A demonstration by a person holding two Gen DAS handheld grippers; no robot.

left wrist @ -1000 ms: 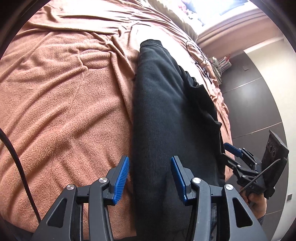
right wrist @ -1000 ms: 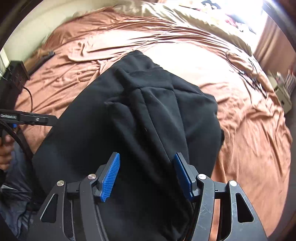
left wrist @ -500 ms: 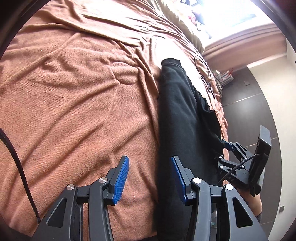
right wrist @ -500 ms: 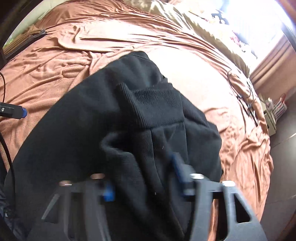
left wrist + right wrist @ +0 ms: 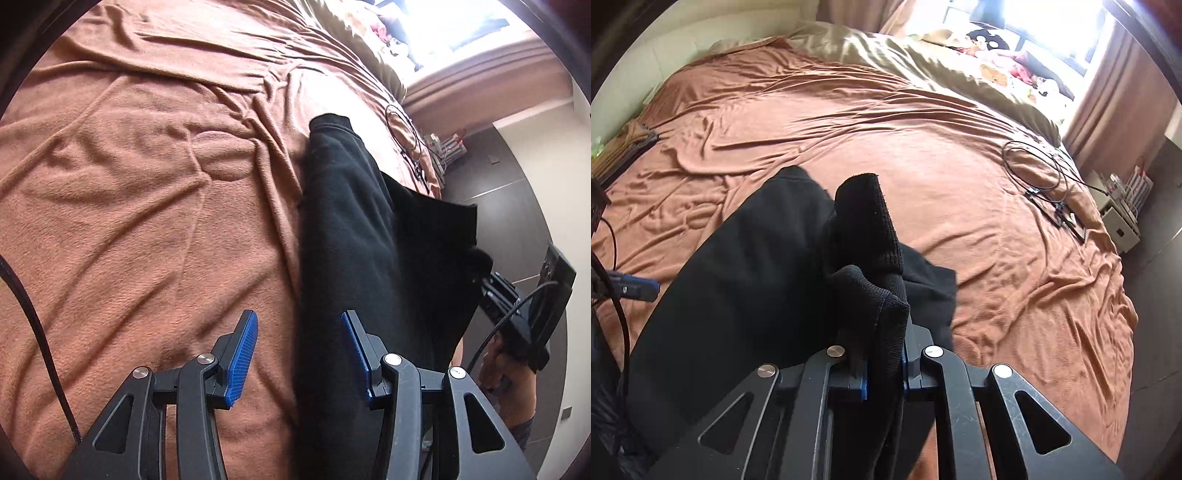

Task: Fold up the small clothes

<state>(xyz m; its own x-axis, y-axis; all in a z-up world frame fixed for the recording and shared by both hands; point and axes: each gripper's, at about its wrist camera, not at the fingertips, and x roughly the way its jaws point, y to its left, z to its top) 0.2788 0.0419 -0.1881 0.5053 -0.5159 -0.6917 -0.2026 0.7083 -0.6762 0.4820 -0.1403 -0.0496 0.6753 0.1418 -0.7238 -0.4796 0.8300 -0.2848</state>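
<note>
The right tool (image 5: 884,373) pinches the black knit garment's (image 5: 746,280) ribbed cuff; the left tool (image 5: 299,354) gapes empty. A thin bite could slip, dropping the fold crooked onto the rust-brown bed blanket (image 5: 1015,258).

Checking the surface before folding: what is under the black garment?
The black garment lies on the brown blanket covering the bed; the right gripper pinches a raised fold. Whatever sits directly beneath the cloth is covered and cannot be seen.

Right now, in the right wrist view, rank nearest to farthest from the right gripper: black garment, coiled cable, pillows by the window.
1. Black garment: clamped in the right gripper.
2. Coiled cable: on the blanket, upper right.
3. Pillows: far end of the bed, under the window.
</note>
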